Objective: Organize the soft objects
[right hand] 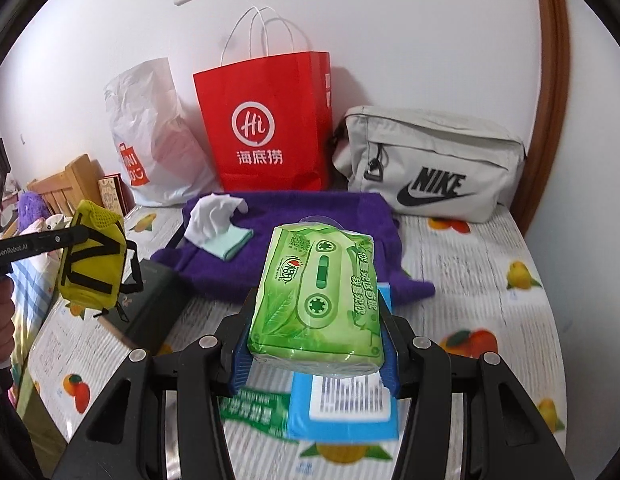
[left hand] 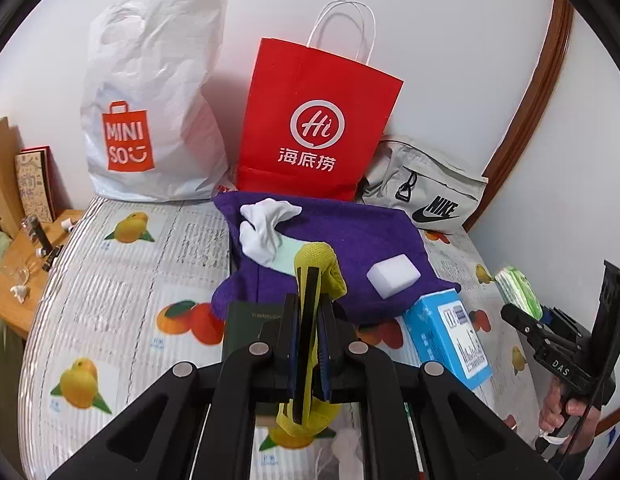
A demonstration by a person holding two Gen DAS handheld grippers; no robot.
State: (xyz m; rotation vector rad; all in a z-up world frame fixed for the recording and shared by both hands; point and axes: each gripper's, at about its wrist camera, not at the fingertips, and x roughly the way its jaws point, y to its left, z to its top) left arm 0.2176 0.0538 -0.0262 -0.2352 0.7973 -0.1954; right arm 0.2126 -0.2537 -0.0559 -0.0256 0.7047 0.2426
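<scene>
Fruit-print cover: spreads over the bench (right hand: 490,280), white wall behind.
Left gripper (left hand: 310,292): fingers clamped on a yellow mesh pouch (left hand: 318,264), lifted.
Right gripper (right hand: 316,320): fingers squeezing a green tissue pack (right hand: 318,292) above the bench.
Purple towel (left hand: 350,236): mid-bench, carrying a white sponge (left hand: 393,276).
Back wall: red paper bag (right hand: 266,128), grey Nike bag (right hand: 430,160).

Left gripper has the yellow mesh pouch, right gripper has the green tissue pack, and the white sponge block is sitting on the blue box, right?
Not quite. The white sponge block sits on the purple towel, beside the blue box, as the left wrist view shows. The left gripper does hold the yellow mesh pouch, the right gripper the green tissue pack.
</scene>
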